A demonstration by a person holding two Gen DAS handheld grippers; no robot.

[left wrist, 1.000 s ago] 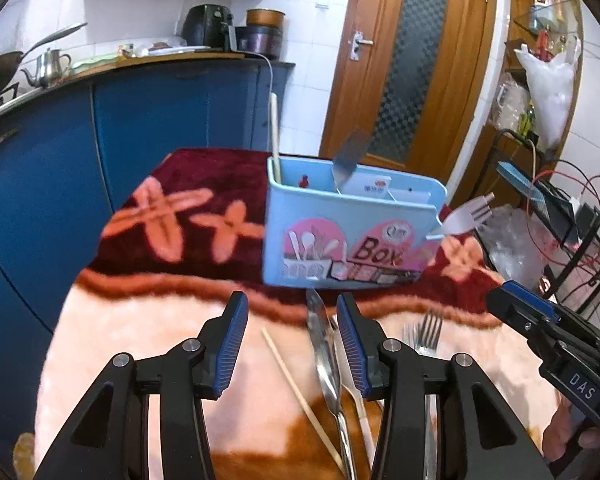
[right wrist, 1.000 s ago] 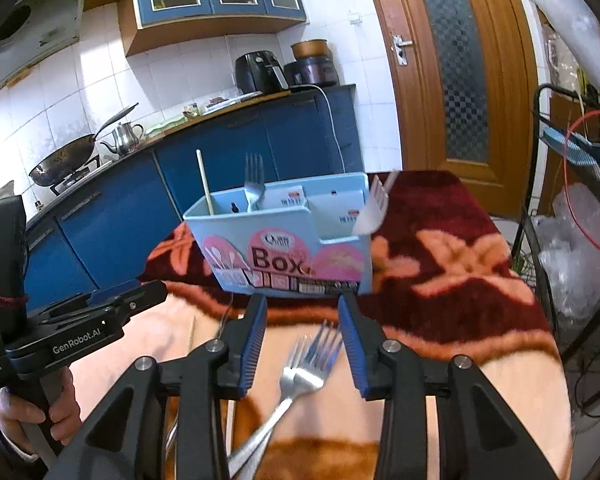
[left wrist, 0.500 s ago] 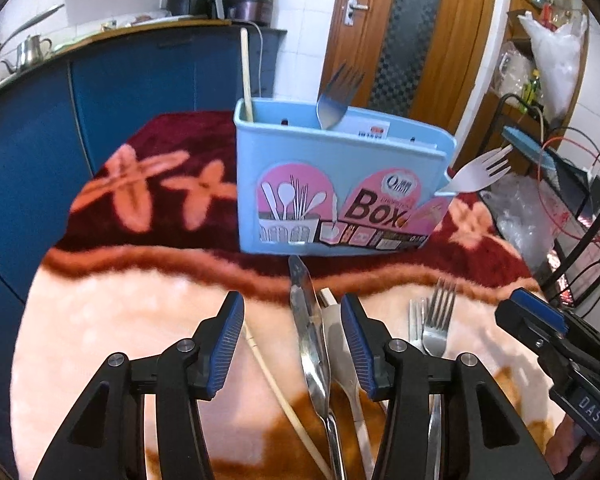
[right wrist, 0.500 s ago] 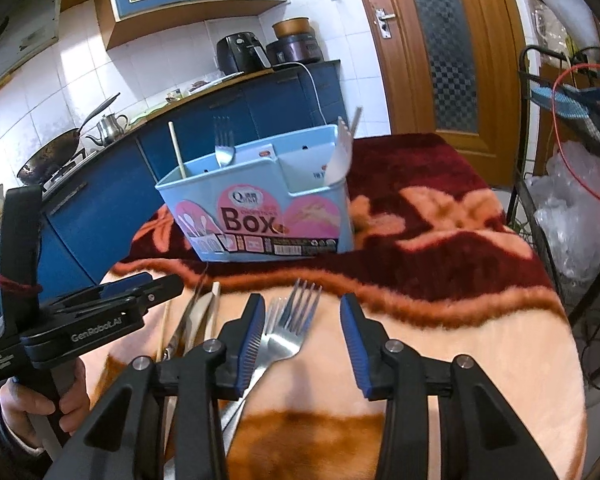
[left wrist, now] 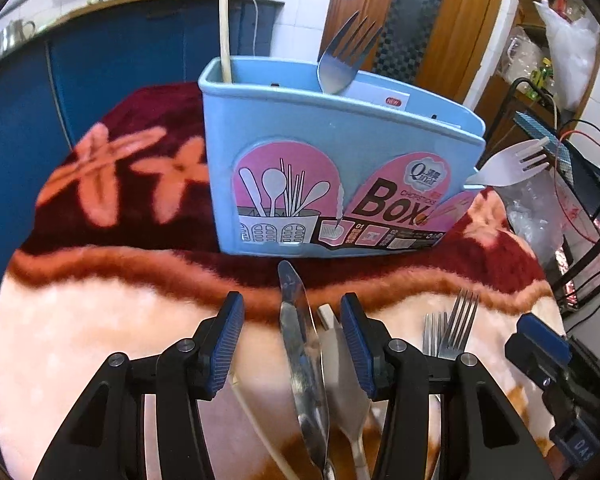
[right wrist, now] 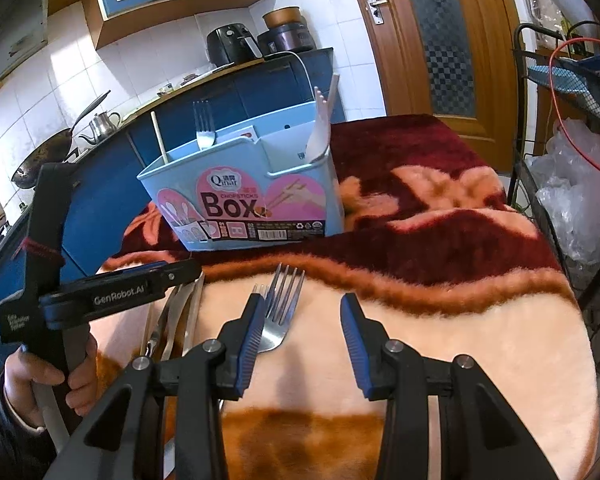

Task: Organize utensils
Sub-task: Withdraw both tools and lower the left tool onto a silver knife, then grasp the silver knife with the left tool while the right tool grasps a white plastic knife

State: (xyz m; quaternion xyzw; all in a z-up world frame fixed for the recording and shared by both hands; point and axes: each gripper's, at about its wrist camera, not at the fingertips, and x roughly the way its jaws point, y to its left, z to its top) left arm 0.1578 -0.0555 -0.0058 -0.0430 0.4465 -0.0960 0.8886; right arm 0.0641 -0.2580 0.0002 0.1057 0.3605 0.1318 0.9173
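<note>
A light blue utensil box point(left wrist: 340, 152) stands on the blanket-covered table point(left wrist: 80, 340). It holds a chopstick point(left wrist: 225, 28), a metal fork point(left wrist: 346, 56) and a white plastic fork point(left wrist: 508, 164). My left gripper point(left wrist: 291, 308) hovers low over a metal knife point(left wrist: 296, 340) that lies between its closing jaws, untouched by the pads. A white plastic utensil point(left wrist: 340, 360) lies beside the knife. My right gripper point(right wrist: 302, 304) is open above the blanket, with two stacked metal forks point(right wrist: 282, 308) by its left finger. A loose chopstick point(left wrist: 256, 420) lies at the lower left.
Blue kitchen cabinets point(right wrist: 100, 184) run behind the table, with a wok point(right wrist: 40, 160) and a kettle point(right wrist: 100, 122) on the counter. A wooden door point(right wrist: 440, 40) is at the back. A wire rack point(right wrist: 540, 184) with plastic bags stands right of the table.
My left gripper has moved forward and down, so the box looms larger and the knife sits between its fingers. My right gripper has sunk toward the forks.
</note>
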